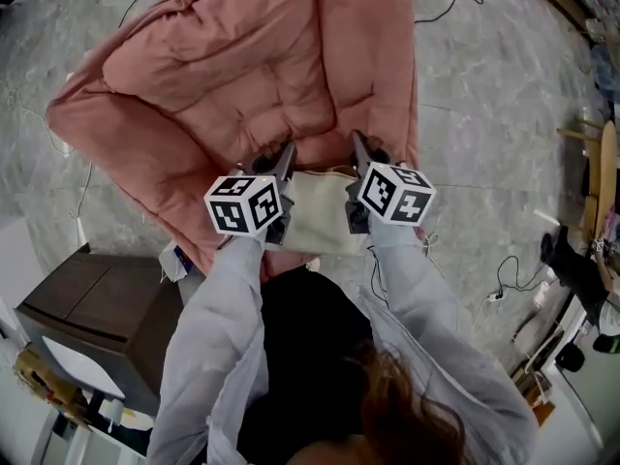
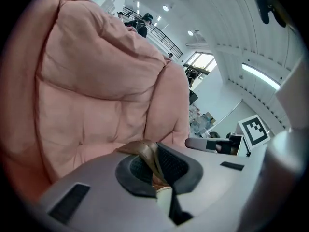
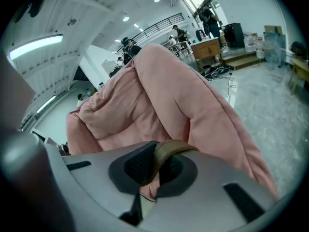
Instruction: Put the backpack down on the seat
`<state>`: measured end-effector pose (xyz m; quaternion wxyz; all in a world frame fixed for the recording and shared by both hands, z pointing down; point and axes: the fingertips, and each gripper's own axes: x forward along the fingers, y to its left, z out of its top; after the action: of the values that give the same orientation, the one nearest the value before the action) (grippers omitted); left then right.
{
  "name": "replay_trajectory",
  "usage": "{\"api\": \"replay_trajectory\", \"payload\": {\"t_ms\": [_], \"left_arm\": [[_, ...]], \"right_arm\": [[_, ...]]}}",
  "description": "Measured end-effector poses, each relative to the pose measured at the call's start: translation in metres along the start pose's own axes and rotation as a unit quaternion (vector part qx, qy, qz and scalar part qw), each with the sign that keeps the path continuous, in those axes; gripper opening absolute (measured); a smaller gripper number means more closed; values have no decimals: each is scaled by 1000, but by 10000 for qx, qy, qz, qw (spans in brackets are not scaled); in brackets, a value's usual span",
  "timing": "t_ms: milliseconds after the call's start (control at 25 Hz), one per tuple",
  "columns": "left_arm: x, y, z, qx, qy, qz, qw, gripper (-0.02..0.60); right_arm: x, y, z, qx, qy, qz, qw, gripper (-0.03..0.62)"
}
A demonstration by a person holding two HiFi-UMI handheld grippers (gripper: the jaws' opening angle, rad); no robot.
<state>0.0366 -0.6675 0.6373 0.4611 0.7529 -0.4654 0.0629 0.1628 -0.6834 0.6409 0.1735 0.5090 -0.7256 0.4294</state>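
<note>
Head view: left gripper (image 1: 284,158), right gripper (image 1: 356,148) hide most of backpack (image 1: 315,219) over pink seat (image 1: 242,76); fingers (image 2: 133,175) clamped on tan straps (image 2: 146,151).

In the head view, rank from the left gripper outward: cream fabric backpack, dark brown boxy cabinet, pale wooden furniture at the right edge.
1. The cream fabric backpack: strap clamped by the left gripper.
2. The dark brown boxy cabinet: lower left.
3. The pale wooden furniture: far right edge.

Bright, even ceiling light — fisheye bending and dark vignette at edges, near parts blurred.
</note>
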Motion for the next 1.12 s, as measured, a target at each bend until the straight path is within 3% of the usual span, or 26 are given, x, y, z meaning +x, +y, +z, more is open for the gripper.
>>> {"api": "replay_trajectory", "payload": {"t_ms": [240, 440, 560, 680, 720, 760, 840, 960, 1120], "left_arm": [[18, 22, -41, -227, 386, 314, 9985, 14], [16, 23, -88, -197, 870, 406, 9952, 14], [13, 28, -100, -133, 984, 504, 9938, 15], [10, 33, -104, -359, 973, 650, 9925, 17], [8, 34, -106, -495, 967, 673, 9918, 17], [6, 34, -109, -619, 965, 678, 9911, 17], [1, 35, -117, -772, 996, 670, 9898, 30], [-6, 30, -128, -894, 1119, 604, 9878, 241], [-20, 18, -141, -945, 1098, 615, 9875, 282]], "right_arm": [[19, -14, -54, 237, 557, -265, 9978, 9], [9, -17, -104, 505, 888, -338, 9942, 9], [7, -17, -115, 620, 981, -292, 9928, 9], [5, -15, -120, 914, 1132, -73, 9893, 12], [3, -14, -121, 1076, 1163, 9, 9874, 41], [0, -11, -121, 1244, 1191, 108, 9850, 130], [-6, -6, -125, 1522, 1213, 291, 9804, 221], [-19, -4, -132, 1562, 1156, 329, 9804, 355], [-41, -4, -143, 1414, 1096, 342, 9833, 402]]}}
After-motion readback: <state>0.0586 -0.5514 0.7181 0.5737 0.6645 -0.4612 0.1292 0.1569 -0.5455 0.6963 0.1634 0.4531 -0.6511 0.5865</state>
